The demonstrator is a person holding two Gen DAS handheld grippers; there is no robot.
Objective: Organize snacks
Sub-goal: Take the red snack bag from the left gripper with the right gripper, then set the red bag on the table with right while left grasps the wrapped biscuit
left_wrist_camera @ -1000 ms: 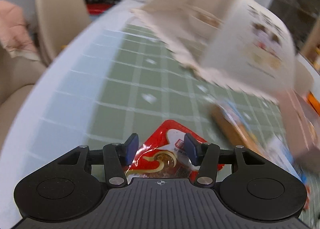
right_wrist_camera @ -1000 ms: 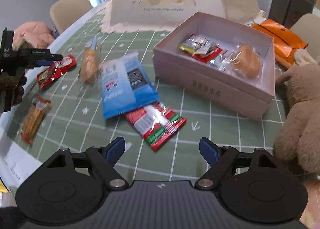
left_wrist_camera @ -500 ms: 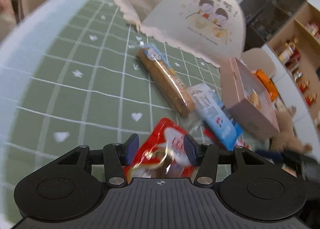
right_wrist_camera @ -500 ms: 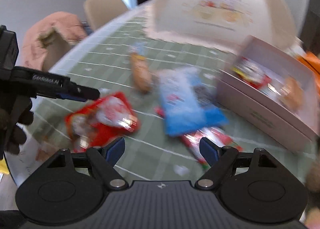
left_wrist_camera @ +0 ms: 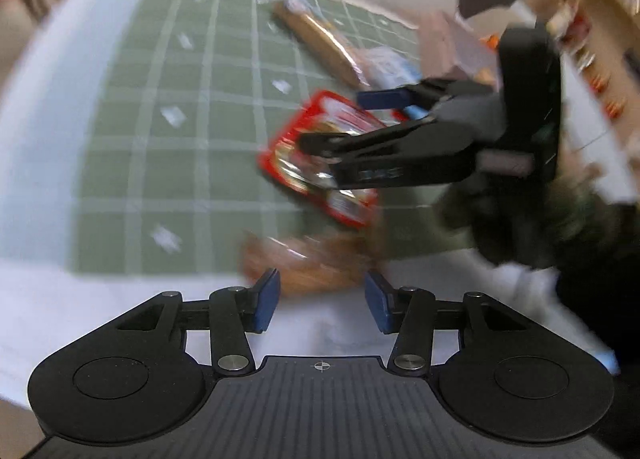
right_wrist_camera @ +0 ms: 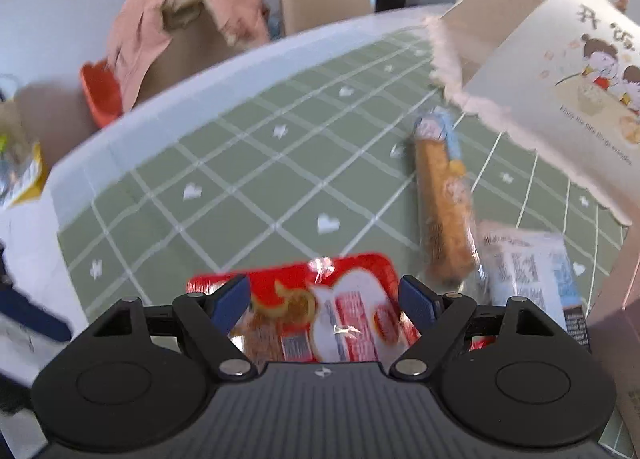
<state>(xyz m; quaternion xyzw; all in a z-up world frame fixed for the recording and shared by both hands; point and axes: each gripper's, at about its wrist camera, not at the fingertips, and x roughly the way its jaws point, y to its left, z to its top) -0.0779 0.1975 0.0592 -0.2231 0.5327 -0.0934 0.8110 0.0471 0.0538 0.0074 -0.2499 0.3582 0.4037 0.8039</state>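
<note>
- Red snack packet (right_wrist_camera: pixel 320 307) lies flat on the green checked cloth of the desk (right_wrist_camera: pixel 248 163), near the desk's curved edge. The right gripper (right_wrist_camera: pixel 325 299) sits over it, jaws spread wide on either side; whether the fingers touch the wrapper I cannot tell.
- In the left wrist view the same red packet (left_wrist_camera: pixel 316 155) shows beneath the right gripper (left_wrist_camera: pixel 340 119), whose two fingers are apart.
- Left gripper (left_wrist_camera: pixel 322 295) is empty, jaws parted. A blurred brown-orange snack (left_wrist_camera: pixel 308 263) lies just ahead of it by the desk's edge.
- Long brown snack stick (right_wrist_camera: pixel 442 207) lies further in, just beside a blue-and-white packet (right_wrist_camera: pixel 528 267). Neither is touched.
- White dome food cover (right_wrist_camera: pixel 560 79) with a cartoon print stands toward the far side of the desk.
- Pink box (left_wrist_camera: pixel 452 47): only a blurred part shows; contents not readable here.
- Judgement: at least four snacks lie loose on the cloth, so much sorting remains. The step in hand looks like a pickup of the red packet, not yet gripped.
</note>
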